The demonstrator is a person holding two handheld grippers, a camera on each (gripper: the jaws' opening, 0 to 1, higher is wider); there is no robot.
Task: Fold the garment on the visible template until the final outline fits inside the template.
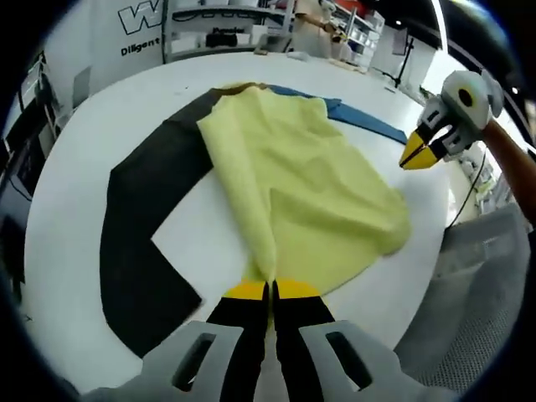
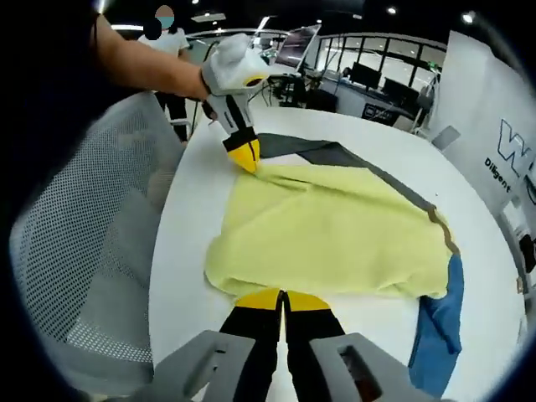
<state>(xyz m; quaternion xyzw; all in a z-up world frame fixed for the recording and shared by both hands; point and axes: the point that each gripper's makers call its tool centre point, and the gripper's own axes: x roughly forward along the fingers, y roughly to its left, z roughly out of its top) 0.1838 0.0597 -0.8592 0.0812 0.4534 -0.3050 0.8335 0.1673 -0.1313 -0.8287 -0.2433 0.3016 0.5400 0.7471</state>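
A pale yellow garment (image 1: 293, 180) lies partly folded on the white table, over a dark template (image 1: 142, 226) whose blue end (image 1: 368, 121) sticks out at the far side. My left gripper (image 1: 270, 289) is shut on the garment's near edge; from the other side it (image 2: 244, 157) pinches a corner of the garment (image 2: 327, 230). My right gripper (image 2: 283, 299) has its jaws together at the cloth's edge. In the left gripper view it (image 1: 416, 157) hangs just off the garment, over bare table, holding nothing. The template's grey strip (image 2: 335, 153) and blue end (image 2: 440, 327) border the cloth.
A grey mesh chair (image 2: 92, 251) stands against the table's (image 2: 188, 218) edge, also seen as a chair (image 1: 477, 310) at lower right. Shelving (image 1: 226, 29) and desks stand behind the table. A person (image 2: 167, 33) stands far off.
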